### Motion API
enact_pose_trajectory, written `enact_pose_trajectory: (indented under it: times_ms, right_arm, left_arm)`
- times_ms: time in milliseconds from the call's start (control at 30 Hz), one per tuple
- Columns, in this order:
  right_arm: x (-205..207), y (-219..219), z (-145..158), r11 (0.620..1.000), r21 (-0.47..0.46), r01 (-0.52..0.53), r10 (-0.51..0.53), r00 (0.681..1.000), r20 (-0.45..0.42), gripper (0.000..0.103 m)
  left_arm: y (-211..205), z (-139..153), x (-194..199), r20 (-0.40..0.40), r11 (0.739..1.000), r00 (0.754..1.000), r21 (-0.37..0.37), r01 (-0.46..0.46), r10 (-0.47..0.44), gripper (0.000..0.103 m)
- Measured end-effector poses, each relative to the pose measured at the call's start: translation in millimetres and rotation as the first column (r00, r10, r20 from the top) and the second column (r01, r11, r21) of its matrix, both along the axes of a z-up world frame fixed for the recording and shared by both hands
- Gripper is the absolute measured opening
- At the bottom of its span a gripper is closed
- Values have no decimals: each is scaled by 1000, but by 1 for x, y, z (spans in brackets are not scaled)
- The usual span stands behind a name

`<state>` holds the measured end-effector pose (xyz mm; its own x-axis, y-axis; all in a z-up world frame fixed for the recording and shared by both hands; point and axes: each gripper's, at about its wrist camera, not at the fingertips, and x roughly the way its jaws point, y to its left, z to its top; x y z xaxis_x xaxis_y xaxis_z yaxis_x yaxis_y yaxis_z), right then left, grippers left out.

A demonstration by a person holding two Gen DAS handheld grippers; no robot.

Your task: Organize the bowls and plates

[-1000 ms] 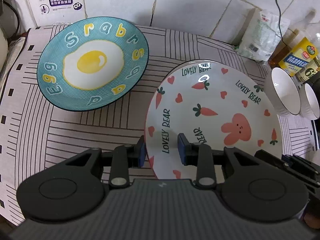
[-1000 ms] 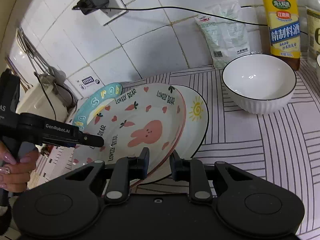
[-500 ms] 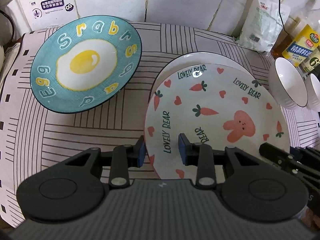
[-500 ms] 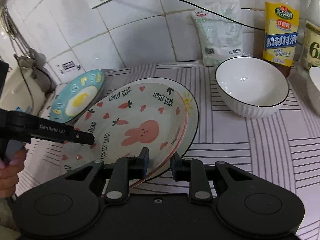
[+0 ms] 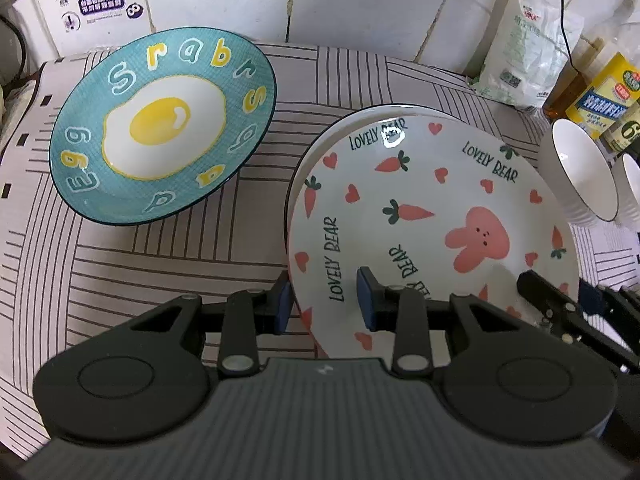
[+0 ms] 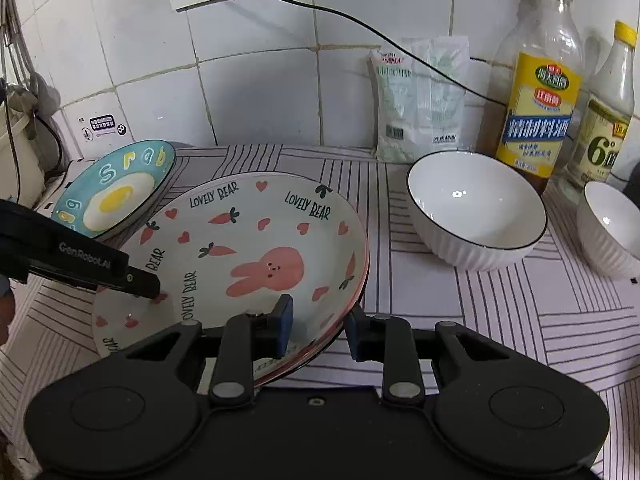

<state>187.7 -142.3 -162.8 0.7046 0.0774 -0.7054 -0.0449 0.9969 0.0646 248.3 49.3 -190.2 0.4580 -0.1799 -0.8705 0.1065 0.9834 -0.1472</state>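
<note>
Where the striped cloth covers the desk (image 6: 500,312), it runs back to a white tiled wall (image 6: 260,92) with a socket and a black cable. Largest of the crockery is the rabbit plate (image 5: 420,208), white with carrots, hearts and "LOVELY BEAR" lettering; it sits on top of another plate (image 5: 316,148), of which only a dark-rimmed edge shows at its far left, in the middle of the desk. To its left and a little farther back lies the teal egg plate (image 5: 164,140), tilted up toward the wall and apart from the stack.

Right of the stack stands a white ribbed bowl (image 6: 476,216) with a dark rim, and a second white bowl (image 6: 608,232) sits just beside it at the right edge. Behind the bowls, against the wall, stand a tall bottle with a yellow label (image 6: 536,96), a second bottle with a yellow cap (image 6: 604,120) and a pale packet (image 6: 420,100).

The left tongs (image 5: 324,300) straddle the near left rim of the rabbit plate, one blue pad outside and one over the plate's face, with a gap that I cannot tell is closed on the rim. The right tongs (image 6: 318,330) straddle the near right rim of the stack, and their jaws are opening, with a visible gap beside the outer pad.
</note>
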Motion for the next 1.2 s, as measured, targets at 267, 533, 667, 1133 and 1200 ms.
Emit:
enact_pose_trajectory:
  times_ms: [267, 533, 667, 1133, 1200]
  right_arm:
    - [3, 10, -4, 997, -80, 11, -7, 999, 48, 36]
    - [12, -2, -5, 999, -36, 32, -30, 998, 61, 37]
    - [8, -16, 7, 999, 35, 23, -25, 997, 68, 37]
    - [-8, 32, 85, 949, 59, -309, 298, 943, 146, 50]
    - [-1, 47, 86, 928, 68, -366, 352, 922, 162, 58]
  left_arm:
    - [-2, -1, 1, 13, 1000, 1000, 7, -17, 17, 32]
    - [9, 6, -4, 18, 1000, 1000, -27, 3, -3, 29]
    - [18, 25, -12, 52, 999, 998, -31, 20, -18, 30]
    - [103, 105, -44, 219, 999, 975, -46, -27, 37, 42]
    - [118, 106, -45, 263, 997, 963, -59, -51, 65, 44]
